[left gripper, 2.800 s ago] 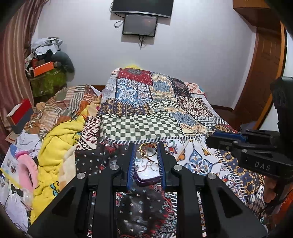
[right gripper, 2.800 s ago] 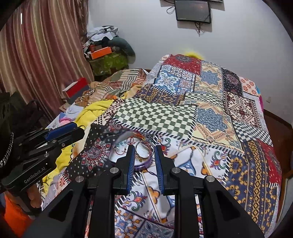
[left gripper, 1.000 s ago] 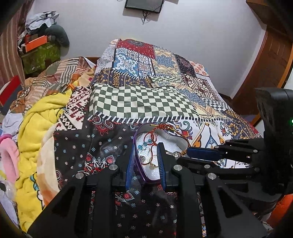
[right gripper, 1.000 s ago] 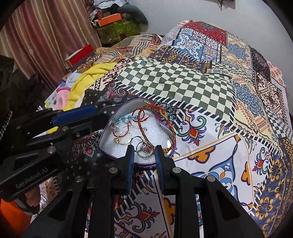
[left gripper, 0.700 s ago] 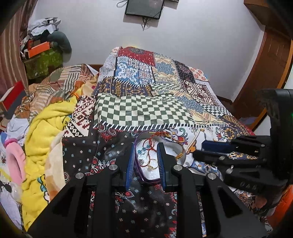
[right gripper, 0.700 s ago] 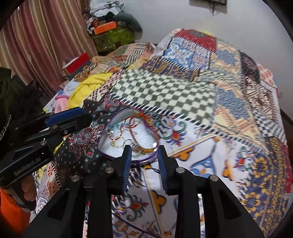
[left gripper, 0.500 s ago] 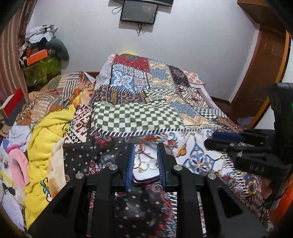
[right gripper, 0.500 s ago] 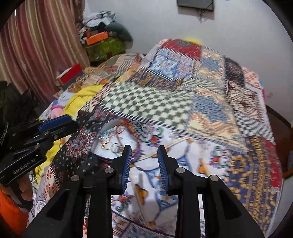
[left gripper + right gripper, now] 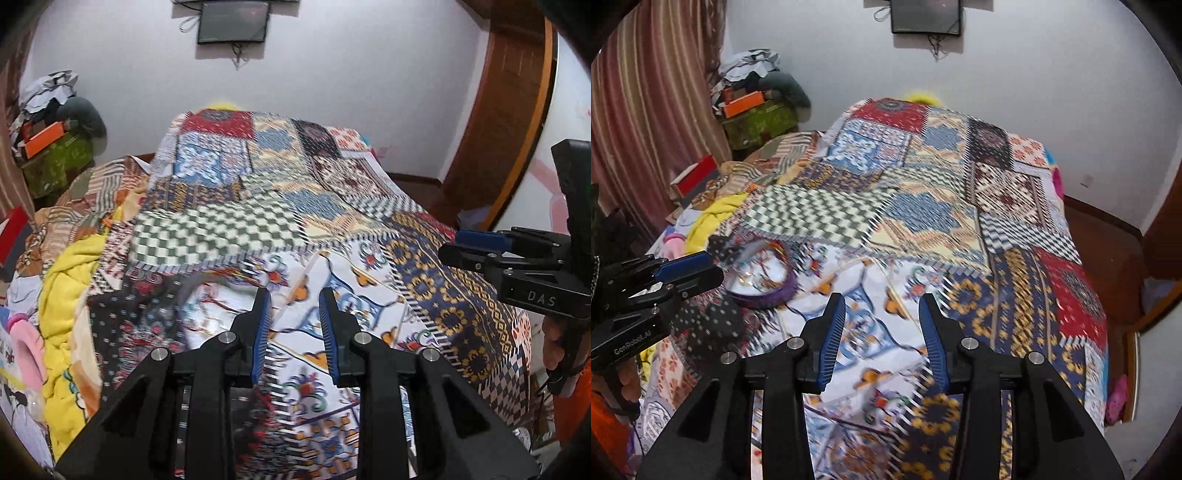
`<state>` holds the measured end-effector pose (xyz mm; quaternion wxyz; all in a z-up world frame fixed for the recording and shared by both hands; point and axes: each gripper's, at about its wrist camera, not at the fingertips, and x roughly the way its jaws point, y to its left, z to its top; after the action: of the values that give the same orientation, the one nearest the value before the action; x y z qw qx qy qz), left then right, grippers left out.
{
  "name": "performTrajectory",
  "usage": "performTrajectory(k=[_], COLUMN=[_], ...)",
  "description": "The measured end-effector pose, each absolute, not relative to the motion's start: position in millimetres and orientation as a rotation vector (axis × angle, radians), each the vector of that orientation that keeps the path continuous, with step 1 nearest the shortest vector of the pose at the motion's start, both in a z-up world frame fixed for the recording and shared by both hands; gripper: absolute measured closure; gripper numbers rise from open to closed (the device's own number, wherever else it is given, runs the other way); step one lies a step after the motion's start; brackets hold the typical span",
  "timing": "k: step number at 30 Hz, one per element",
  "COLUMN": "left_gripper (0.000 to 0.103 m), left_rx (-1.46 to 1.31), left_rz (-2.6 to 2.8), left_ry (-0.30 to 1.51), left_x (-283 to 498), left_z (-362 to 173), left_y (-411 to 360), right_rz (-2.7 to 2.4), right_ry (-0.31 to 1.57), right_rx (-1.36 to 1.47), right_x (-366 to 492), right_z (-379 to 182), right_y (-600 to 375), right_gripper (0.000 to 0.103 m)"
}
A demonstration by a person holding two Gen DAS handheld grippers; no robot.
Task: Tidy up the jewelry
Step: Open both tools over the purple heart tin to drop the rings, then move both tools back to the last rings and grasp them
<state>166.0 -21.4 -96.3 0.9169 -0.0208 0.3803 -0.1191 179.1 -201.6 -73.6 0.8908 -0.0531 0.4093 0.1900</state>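
The right gripper (image 9: 882, 325) is hovering over the patchwork bedspread (image 9: 960, 221) with its jaws spread wide and nothing between them, and the left gripper (image 9: 294, 321) is likewise hanging released and empty. Just ahead of the left gripper's fingers, the purple-rimmed jewelry tray (image 9: 764, 275) is lying on the bedspread with blurred rings and red cord inside. Farther back, a yellow blanket (image 9: 66, 266) is lying crumpled at the bed's left edge.

Black left gripper (image 9: 295, 319), blue-padded jaws, silver screws, orange sleeve (image 9: 605, 424)
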Motion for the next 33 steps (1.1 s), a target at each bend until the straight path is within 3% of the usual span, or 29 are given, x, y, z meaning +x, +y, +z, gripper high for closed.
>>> performTrajectory(k=[15, 26, 33], left_gripper=[0.077, 0.078, 0.095], left_rx=[-0.008, 0.009, 0.0], left_rz=[-0.338, -0.366, -0.396], left_ry=[0.984, 1.033, 1.036], left_x=[205, 236, 240], left_z=[-172, -202, -209], left_y=[-76, -99, -104], right_rz=[0.359, 0.366, 0.374], right_ry=[0.961, 1.017, 1.039], right_rx=[-0.099, -0.067, -0.071], right_x=[188, 204, 210], right_z=[-120, -143, -151], right_y=[-229, -236, -233], right_gripper=[0.065, 0.065, 0.065])
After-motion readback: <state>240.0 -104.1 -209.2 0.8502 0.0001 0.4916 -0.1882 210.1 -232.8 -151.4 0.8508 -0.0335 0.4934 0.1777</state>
